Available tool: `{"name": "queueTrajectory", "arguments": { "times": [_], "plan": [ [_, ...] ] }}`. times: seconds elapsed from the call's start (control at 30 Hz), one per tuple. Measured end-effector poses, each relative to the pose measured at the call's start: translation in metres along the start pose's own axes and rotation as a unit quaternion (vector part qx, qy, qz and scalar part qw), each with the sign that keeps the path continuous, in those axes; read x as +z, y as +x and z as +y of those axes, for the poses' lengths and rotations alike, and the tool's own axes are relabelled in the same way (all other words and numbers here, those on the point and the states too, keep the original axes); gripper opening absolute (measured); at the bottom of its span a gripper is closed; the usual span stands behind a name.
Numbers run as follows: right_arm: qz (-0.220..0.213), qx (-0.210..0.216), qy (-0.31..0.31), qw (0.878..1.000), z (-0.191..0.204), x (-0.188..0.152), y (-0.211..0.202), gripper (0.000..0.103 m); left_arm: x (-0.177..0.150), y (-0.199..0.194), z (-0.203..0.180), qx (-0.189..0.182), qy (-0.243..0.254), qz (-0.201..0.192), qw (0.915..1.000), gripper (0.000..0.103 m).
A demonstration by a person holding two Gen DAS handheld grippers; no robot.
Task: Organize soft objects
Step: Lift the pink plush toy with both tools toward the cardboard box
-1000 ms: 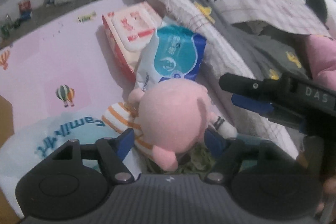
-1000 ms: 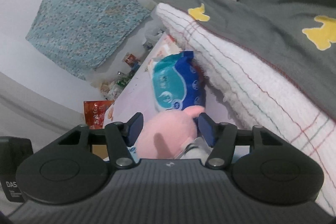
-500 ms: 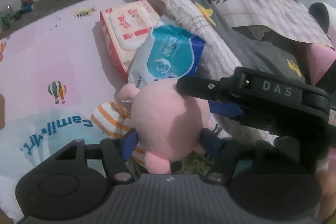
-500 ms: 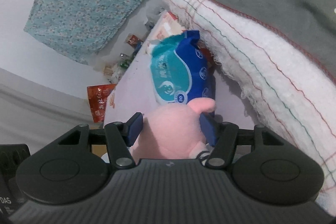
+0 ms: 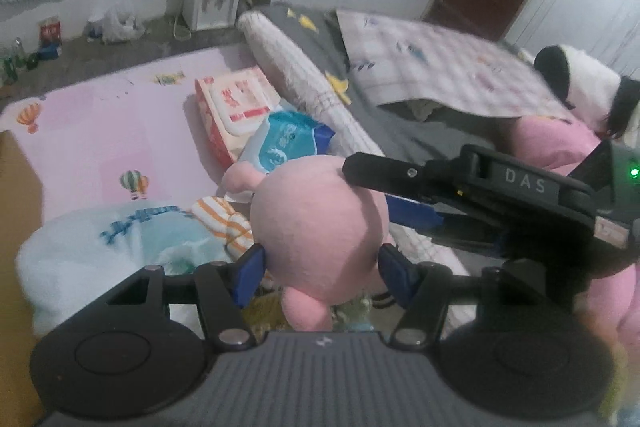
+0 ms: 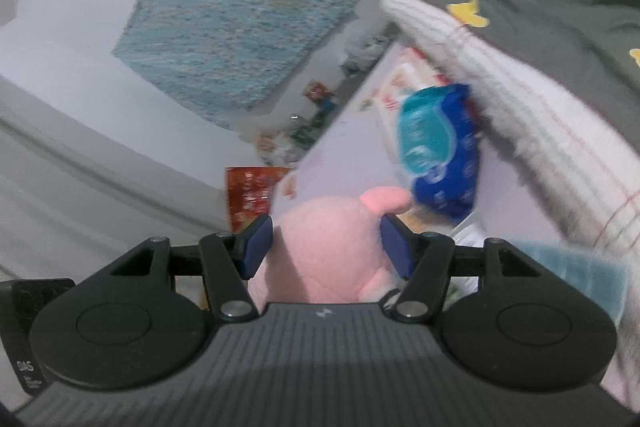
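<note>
Above the pink play mat (image 5: 100, 131), beside the bed (image 5: 400, 115): pink plush toy (image 5: 316, 223), now lifted clear of the blue tissue pack (image 5: 288, 143) and white bag (image 5: 100, 247) it sat level with a second ago, which suggests pickup is done and carrying comes next. Left gripper (image 5: 320, 271) is closing on its round head, pads pressing both sides; right gripper (image 6: 326, 243) clamps the head from the other side. Long axis runs roughly upright: ear (image 5: 240, 177) up and away, striped body (image 5: 224, 223) hanging below.
</note>
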State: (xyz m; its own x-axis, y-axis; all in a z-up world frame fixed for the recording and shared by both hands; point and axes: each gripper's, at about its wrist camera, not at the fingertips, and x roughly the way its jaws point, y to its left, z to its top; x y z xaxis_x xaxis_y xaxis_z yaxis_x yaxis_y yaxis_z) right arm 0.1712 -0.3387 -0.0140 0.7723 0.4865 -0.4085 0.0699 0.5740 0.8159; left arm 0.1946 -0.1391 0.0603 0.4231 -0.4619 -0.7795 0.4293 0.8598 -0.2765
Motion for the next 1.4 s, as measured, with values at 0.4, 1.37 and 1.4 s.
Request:
{"name": "queueTrajectory", "arguments": {
  "times": [0.4, 1.37, 1.4],
  "plan": [
    [0.131, 0.083, 0.123, 0.98, -0.027, -0.143, 0.013, 0.065, -0.141, -0.081, 0.05, -0.001, -0.049, -0.01, 0.9988, 0.063],
    [0.036, -0.064, 0.098, 0.992, -0.054, -0.174, -0.051, 0.057, -0.171, -0.027, 0.032, -0.064, -0.037, 0.024, 0.997, 0.063],
    [0.028, -0.064, 0.102, 0.992, -0.057, -0.174, -0.054, 0.057, -0.168, -0.026, 0.028, -0.064, -0.035, 0.023, 0.9971, 0.063]
  ]
}}
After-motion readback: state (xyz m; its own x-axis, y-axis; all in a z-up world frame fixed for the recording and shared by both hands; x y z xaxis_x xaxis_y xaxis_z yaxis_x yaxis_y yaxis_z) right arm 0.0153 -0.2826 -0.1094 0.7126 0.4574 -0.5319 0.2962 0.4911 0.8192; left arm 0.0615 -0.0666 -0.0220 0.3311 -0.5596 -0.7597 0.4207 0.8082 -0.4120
